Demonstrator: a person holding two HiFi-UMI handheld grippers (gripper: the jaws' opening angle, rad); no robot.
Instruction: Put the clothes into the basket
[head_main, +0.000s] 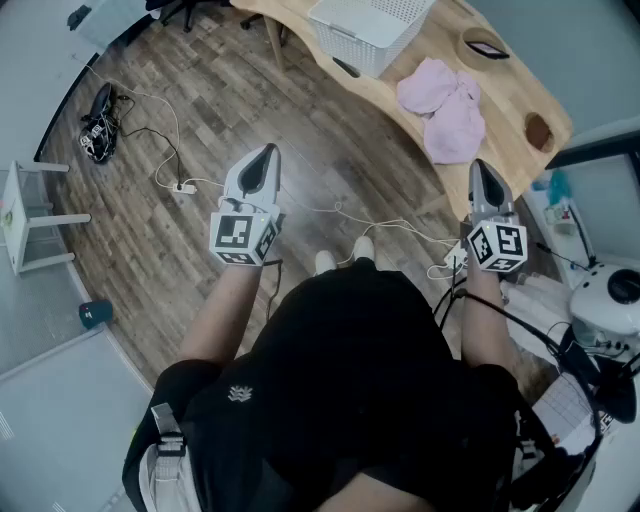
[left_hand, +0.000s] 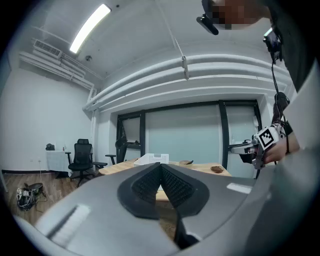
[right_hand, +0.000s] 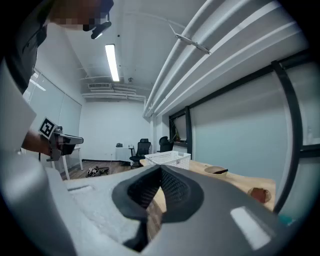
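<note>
**A:** Where do things stand?

**B:** The pink clothes (head_main: 447, 105) lie in a loose heap on the wooden tabletop (head_main: 395, 88), close to its near edge. They're just beside the white basket (head_main: 368, 28), not in it (whether it's one garment or two, I can't tell).

**A:** And the grippers?

**B:** Both are held roughly level over the floor (head_main: 200, 150), well short of the tabletop. The left gripper (head_main: 266, 155) has its jaws pressed together with nothing between them. The right gripper (head_main: 483, 168) is closed and empty too.

**A:** So the reach is the step in hand?

**B:** I'd say so. The right gripper is nearer the heap, so lead with it. Spread the jaws before arriving, come down on a raised fold rather than flat cloth, and bite deep. Then lift high enough that the trailing fabric clears the basket's rim before letting go inside.
</note>
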